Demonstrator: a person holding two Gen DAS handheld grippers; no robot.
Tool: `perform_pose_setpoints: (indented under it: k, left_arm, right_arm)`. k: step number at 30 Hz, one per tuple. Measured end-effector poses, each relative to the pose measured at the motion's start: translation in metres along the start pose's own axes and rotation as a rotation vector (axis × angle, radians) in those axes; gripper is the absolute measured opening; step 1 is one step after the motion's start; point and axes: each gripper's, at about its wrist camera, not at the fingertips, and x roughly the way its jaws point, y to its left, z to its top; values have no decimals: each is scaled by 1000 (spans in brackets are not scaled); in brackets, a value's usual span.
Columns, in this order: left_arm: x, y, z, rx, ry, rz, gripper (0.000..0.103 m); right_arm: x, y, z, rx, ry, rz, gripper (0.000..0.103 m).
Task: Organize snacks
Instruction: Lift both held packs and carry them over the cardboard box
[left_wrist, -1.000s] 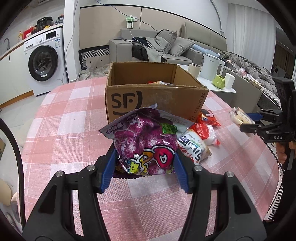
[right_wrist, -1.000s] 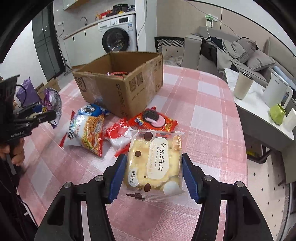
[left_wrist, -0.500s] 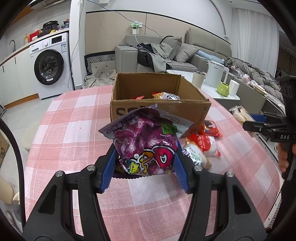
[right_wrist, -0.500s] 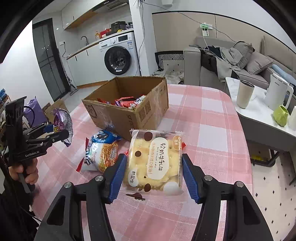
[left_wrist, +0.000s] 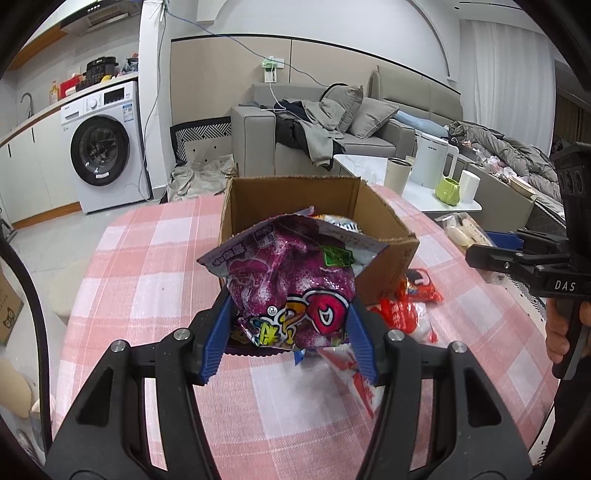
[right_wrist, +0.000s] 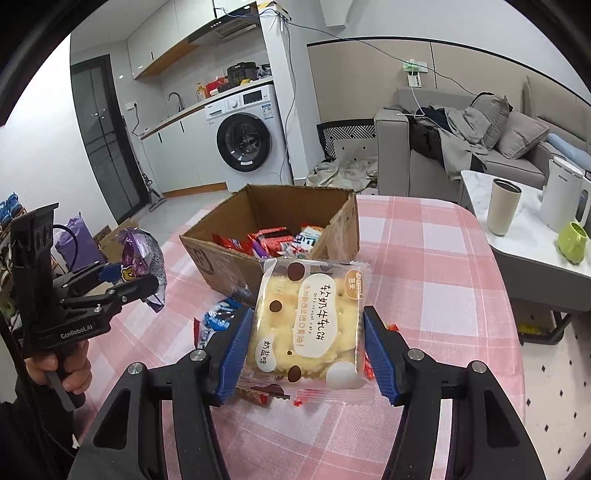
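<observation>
Pink checked desk carries an open box, and each tool holds a snack near it: left tool squeezes a purple bag, right tool squeezes a cracker pack.

The left hand-held gripper tilts downward, its blue pads pressed against both sides of a purple snack bag. The right hand-held gripper, angled likewise, clamps a pale biscuit packet. A hand grips each handle.

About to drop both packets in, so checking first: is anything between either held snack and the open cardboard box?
Nothing visible. The purple bag and cracker pack are both held clear above the table, with the cardboard box open-topped just ahead.
</observation>
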Motion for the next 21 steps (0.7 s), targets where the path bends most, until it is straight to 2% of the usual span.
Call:
perform_pose_setpoints:
  k: [21]
  left_arm:
    - [32,-1,60,37,-21,6,55]
  right_arm:
    - [30,19,49,8,-42,40,60]
